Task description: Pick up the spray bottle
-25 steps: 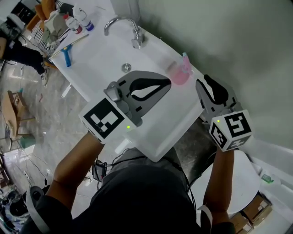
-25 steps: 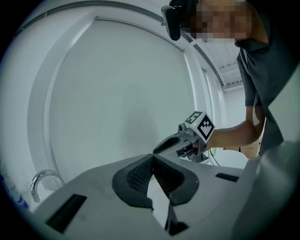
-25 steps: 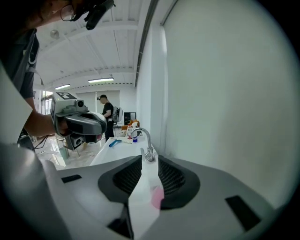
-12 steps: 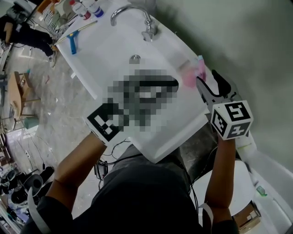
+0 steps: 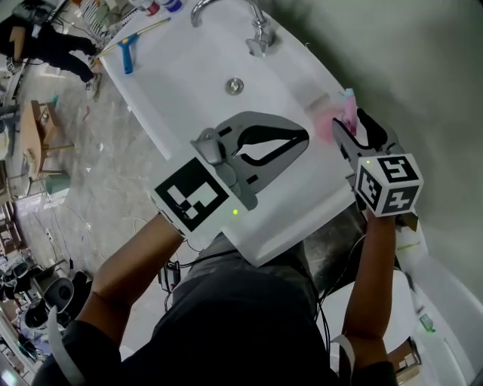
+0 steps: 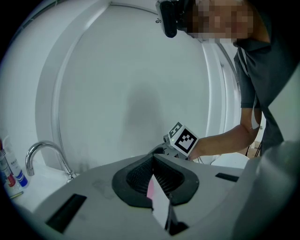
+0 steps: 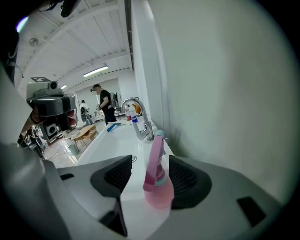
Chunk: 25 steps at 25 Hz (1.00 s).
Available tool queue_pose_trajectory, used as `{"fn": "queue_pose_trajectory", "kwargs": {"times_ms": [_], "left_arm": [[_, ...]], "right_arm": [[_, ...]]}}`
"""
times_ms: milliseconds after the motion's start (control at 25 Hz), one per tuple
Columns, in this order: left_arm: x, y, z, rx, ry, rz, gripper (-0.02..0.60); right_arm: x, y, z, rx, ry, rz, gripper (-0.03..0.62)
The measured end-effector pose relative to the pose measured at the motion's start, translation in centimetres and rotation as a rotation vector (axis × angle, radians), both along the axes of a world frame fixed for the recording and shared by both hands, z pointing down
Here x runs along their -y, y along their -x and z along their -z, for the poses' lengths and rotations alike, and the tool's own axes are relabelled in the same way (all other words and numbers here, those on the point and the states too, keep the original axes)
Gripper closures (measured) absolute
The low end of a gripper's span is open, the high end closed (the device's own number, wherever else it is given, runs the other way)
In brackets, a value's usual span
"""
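A pink spray bottle (image 5: 326, 127) with a teal collar stands on the rim of the white sink (image 5: 196, 83), close to the wall. My right gripper (image 5: 355, 122) reaches it from the right. In the right gripper view the bottle (image 7: 158, 190) stands between the two ribbed pads (image 7: 117, 176), and neither pad presses on it. The jaws of the right gripper (image 7: 150, 161) are opening. My left gripper (image 5: 304, 138) hangs over the basin, tips together and empty. Past the tips of the left gripper (image 6: 152, 159), only a pink sliver of the bottle (image 6: 150, 187) shows.
A chrome faucet (image 5: 256, 22) and a drain (image 5: 235, 86) lie farther along the sink. A blue brush (image 5: 128, 53) and small bottles (image 5: 162, 6) sit at the far end. The grey wall (image 5: 423, 68) runs right behind the bottle. A person (image 7: 104, 101) stands far off.
My right gripper has come down and forward until its jaws flank the pink bottle, and they stand wider apart. The left gripper has sunk toward the basin.
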<state>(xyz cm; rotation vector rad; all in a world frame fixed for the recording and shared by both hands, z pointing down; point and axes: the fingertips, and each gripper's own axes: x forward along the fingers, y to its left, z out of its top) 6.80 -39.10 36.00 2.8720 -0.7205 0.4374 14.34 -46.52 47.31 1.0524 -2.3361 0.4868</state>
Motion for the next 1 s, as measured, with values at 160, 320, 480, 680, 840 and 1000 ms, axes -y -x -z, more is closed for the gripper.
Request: {"fn": "queue_pose_trajectory", "kwargs": {"times_ms": [160,320,480,680,840,1000], "left_arm": [[-0.1,0.2,-0.3,0.006,0.006,0.012,0.577],[-0.3,0.3,-0.2,0.002,-0.003,0.011,0.577],[-0.8,0.9,0.2,0.007,-0.015,0.010,0.577],[-2.0,1.5,0.7,0.021,-0.053,-0.022,0.577],[-2.8,2.0,1.1,0.013,-0.064,-0.023,0.577],[-3.9,2.3,2.2,0.002,-0.086,-0.028,0.577]], "right_arm": [[0.4,0.1,-1.3,-0.028,0.020,0.007,0.359],[0.7,-0.5,-2.2,-0.077,0.026,0.003,0.463],[0.4,-0.5,-1.9,-0.097,0.017,-0.002,0.468],[-1.1,-0.3,0.7,-0.088,-0.014,0.002,0.469],[-2.4,0.2,3.9,-0.062,-0.064,0.016,0.468],[-4.2,0.9,8.4,-0.042,-0.130,0.037,0.468]]}}
